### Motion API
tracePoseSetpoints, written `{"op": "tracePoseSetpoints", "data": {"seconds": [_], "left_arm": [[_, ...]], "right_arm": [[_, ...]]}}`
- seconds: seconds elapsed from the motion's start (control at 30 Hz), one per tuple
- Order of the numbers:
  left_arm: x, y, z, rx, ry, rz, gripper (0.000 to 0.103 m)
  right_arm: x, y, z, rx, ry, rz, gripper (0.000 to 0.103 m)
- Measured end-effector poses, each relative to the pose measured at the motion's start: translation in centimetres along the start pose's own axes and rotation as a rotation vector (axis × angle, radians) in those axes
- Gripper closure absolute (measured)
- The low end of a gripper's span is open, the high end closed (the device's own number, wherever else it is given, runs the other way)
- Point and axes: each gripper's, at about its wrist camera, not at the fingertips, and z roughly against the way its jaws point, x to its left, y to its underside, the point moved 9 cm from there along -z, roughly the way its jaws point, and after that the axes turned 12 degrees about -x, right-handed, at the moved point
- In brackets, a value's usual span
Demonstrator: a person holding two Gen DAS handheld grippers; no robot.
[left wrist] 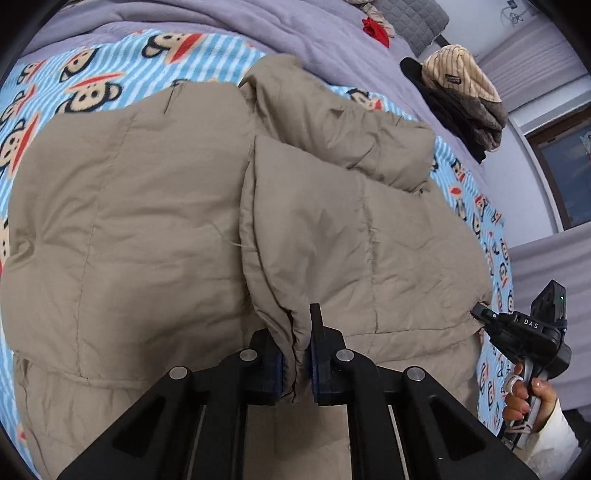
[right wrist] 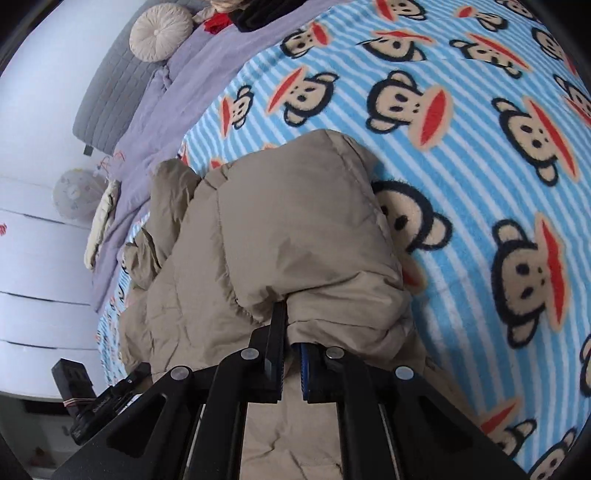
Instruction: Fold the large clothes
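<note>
A tan puffer jacket (left wrist: pixel 147 206) lies spread on a blue striped monkey-print blanket (left wrist: pixel 92 66). In the left wrist view my left gripper (left wrist: pixel 297 354) is shut on a folded edge of the jacket, with the cloth pinched between the blue pads. At the jacket's right edge the right gripper (left wrist: pixel 479 313) bites the fabric, with a hand (left wrist: pixel 521 398) on its handle. In the right wrist view my right gripper (right wrist: pixel 291 345) is shut on a bulging fold of the jacket (right wrist: pixel 288 229); its right finger is partly under the cloth. The left gripper (right wrist: pixel 138 373) shows at the lower left.
Purple bedding (left wrist: pixel 295 33) covers the far side of the bed. A pile of dark clothes topped by a striped beige garment (left wrist: pixel 461 85) sits at the right. There is a red item (left wrist: pixel 375 29), a round cushion (right wrist: pixel 160 33), a grey quilted pillow (right wrist: pixel 110 99) and white drawers (right wrist: pixel 37 258).
</note>
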Motion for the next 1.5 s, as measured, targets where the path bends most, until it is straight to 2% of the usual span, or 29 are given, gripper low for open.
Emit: {"op": "tracePoseSetpoints", "data": {"seconds": [0.1,0.2,0.27,0.37,0.4,0.43,0.47,0.5,0.57,0.63,0.77,0.8,0.87,0.9,0.97,1.03,1.1,1.2,1.3,1.37,1.43,1.5], "left_arm": [[0.6,0.1,0.1,0.001,-0.008,0.009,0.090],[0.9,-0.2,1.7,-0.014,-0.046,-0.021,0.090],[1.3,-0.3,3.0,-0.014,-0.072,-0.046,0.090],[2.1,-0.8,5.3,-0.029,-0.131,-0.098,0.090],[2.3,-1.0,6.0,-0.036,-0.131,-0.104,0.090],[2.7,-1.2,6.6,-0.039,-0.133,-0.107,0.090],[2.9,-1.4,7.0,-0.044,-0.146,-0.109,0.090],[3.0,-1.7,7.3,-0.056,-0.151,-0.109,0.090],[2.5,-2.6,7.7,-0.083,-0.126,-0.099,0.090],[1.5,-3.5,7.2,-0.091,-0.099,-0.107,0.090],[-0.7,-5.0,4.8,-0.098,-0.085,-0.146,0.090],[-0.9,-5.1,4.0,-0.098,-0.096,-0.161,0.090],[-0.2,-5.0,2.0,-0.090,-0.160,-0.190,0.090],[0.5,-4.8,0.9,-0.075,-0.192,-0.197,0.090],[2.1,-4.1,-1.1,-0.044,-0.217,-0.167,0.090],[3.0,-3.9,-2.1,-0.045,-0.199,-0.115,0.090],[3.2,-3.9,-2.4,-0.047,-0.188,-0.087,0.090],[3.0,-4.1,-1.8,-0.039,-0.211,-0.098,0.090],[2.4,-4.4,0.7,-0.070,-0.195,-0.107,0.090],[2.0,-4.2,2.8,-0.096,-0.174,-0.123,0.090],[1.7,-3.3,4.0,-0.093,-0.158,-0.138,0.090],[1.3,-1.8,4.1,-0.067,-0.152,-0.163,0.090]], "right_arm": [[-0.6,1.9,-2.2,0.044,0.022,-0.029,0.096],[-0.7,2.3,-2.1,0.032,0.002,-0.055,0.096],[-0.7,2.6,-1.5,0.054,-0.011,-0.043,0.095],[-0.1,3.4,0.2,0.096,0.005,0.031,0.085],[0.4,3.9,1.1,0.103,0.002,0.064,0.070],[1.2,4.1,2.3,0.098,-0.013,0.104,0.043],[1.7,4.0,3.6,0.077,-0.030,0.144,0.032],[2.1,3.8,4.8,0.043,-0.046,0.171,0.026],[2.1,1.9,6.8,-0.045,-0.058,0.196,0.026],[0.8,-0.7,7.4,-0.113,-0.028,0.146,0.026],[-3.4,-4.7,4.1,-0.130,-0.031,-0.126,0.031],[-3.8,-5.1,2.6,-0.109,-0.053,-0.195,0.036],[-3.3,-5.1,0.3,-0.062,-0.121,-0.252,0.061],[-2.7,-4.9,-0.8,-0.037,-0.124,-0.220,0.082],[-2.0,-4.5,-2.4,-0.028,-0.021,-0.102,0.082],[-2.3,-4.4,-4.2,-0.018,0.060,-0.009,0.082],[-2.8,-4.5,-5.2,-0.022,0.089,0.015,0.082],[-3.0,-4.6,-5.5,-0.031,0.102,0.026,0.082],[-3.0,-4.9,-3.4,-0.049,0.141,0.032,0.080],[-2.4,-5.0,-0.6,-0.100,0.155,0.075,0.080],[-1.4,-4.3,2.3,-0.141,0.144,0.133,0.080],[-0.4,-2.5,4.0,-0.136,0.123,0.190,0.080]]}}
